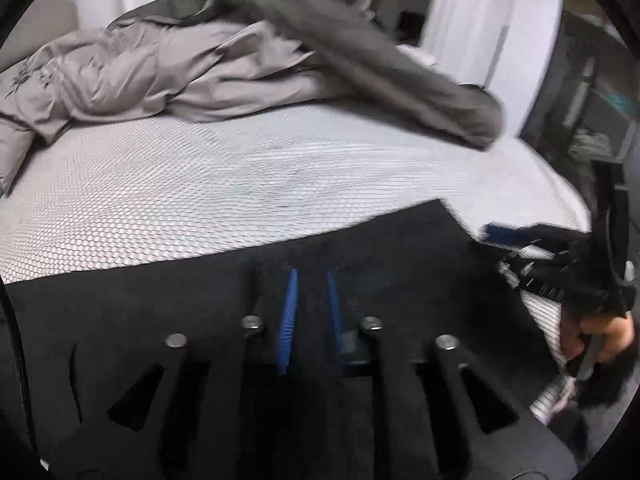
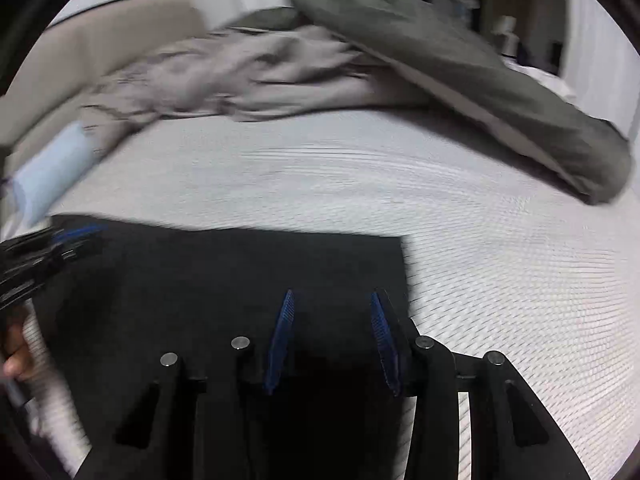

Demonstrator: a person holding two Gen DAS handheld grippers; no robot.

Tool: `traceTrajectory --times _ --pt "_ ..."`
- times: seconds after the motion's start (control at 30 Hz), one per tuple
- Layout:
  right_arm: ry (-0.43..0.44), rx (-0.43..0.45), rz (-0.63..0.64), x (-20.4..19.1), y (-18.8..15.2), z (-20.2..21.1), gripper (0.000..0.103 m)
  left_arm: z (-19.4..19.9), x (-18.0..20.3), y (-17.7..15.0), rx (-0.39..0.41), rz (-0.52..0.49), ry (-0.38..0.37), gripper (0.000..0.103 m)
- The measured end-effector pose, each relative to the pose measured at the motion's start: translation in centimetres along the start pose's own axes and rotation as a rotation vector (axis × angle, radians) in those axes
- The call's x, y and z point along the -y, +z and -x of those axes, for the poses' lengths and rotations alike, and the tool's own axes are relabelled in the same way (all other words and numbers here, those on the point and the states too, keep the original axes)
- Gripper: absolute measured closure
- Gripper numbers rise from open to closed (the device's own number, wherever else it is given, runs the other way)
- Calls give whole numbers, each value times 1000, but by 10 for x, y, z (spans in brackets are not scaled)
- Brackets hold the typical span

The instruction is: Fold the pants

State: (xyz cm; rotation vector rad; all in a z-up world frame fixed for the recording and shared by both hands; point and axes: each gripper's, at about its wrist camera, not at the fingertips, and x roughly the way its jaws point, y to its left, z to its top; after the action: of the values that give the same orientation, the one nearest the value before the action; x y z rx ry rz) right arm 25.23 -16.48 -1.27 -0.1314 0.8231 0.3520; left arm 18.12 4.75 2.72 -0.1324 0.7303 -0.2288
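Black pants (image 1: 168, 304) lie flat on the white mattress near its front edge; they also show in the right wrist view (image 2: 224, 272). My left gripper (image 1: 312, 274) hovers over the pants with its blue-padded fingers a narrow gap apart, nothing between them. My right gripper (image 2: 334, 294) is over the pants' right edge, jaws wider apart and empty. Each gripper shows in the other view: the right one (image 1: 532, 256) at the pants' right corner, the left one (image 2: 44, 256) at the left side.
A crumpled beige duvet (image 1: 140, 72) and a grey pillow (image 1: 380, 60) lie across the back of the mattress (image 1: 200, 184). A light blue object (image 2: 56, 168) lies at the left. Dark furniture (image 1: 592, 92) stands right of the bed.
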Motion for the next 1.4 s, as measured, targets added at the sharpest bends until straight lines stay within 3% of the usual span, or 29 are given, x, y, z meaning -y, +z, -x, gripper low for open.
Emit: traceTrajectory --times 0.07,0.2,0.3,0.37,0.5,0.57,0.63,0.67,0.73,0.8,0.93,1.0,1.03,1.07,1.1,1.13,1.23,1.3,1.4 --pt "84 -35 33 -22 -18 8 57 4 15 -16 -13 -6 -43 56" --pt "100 -129 86 -50 -49 -12 57 -26 26 -51 -178 -19 -98 56" --pt "-1 -124 148 -52 -55 -17 56 -13 9 -60 -152 42 -143 57" --pt "-61 -115 123 -41 -58 -11 43 8 -7 -63 -121 101 -149 57" --pt "8 -32 9 -17 -58 21 39 74 -54 -74 11 221 40 56" --pt "50 36 -62 7 -62 43 19 103 -82 -81 65 303 116 44" --pt "60 86 -114 14 -61 49 8 132 -116 -98 120 412 206 29" --pt "59 108 -145 19 -61 55 6 144 -134 -108 140 472 243 24" --pt "65 131 -205 31 -62 63 5 158 -166 -127 156 590 304 23" --pt "98 135 -259 42 -62 67 5 163 -198 -143 132 708 313 23" --pt "123 150 -274 48 -59 73 5 148 -237 -162 119 903 226 24" --pt "100 190 -243 47 -60 83 5 133 -252 -163 122 965 181 29" --pt "95 201 -227 44 -59 82 5 129 -256 -161 122 980 181 40" --pt "97 210 -209 41 -58 83 5 125 -261 -157 125 999 192 59" --pt "101 213 -200 39 -57 83 5 120 -263 -154 120 1004 201 71" --pt "107 218 -194 37 -57 84 5 110 -265 -150 106 1004 213 96" --pt "108 224 -171 30 -59 88 5 111 -249 -133 149 931 279 103" --pt "101 235 -154 28 -59 92 5 123 -219 -108 197 797 344 103" --pt "100 239 -155 29 -61 98 5 147 -151 -69 265 575 341 103"
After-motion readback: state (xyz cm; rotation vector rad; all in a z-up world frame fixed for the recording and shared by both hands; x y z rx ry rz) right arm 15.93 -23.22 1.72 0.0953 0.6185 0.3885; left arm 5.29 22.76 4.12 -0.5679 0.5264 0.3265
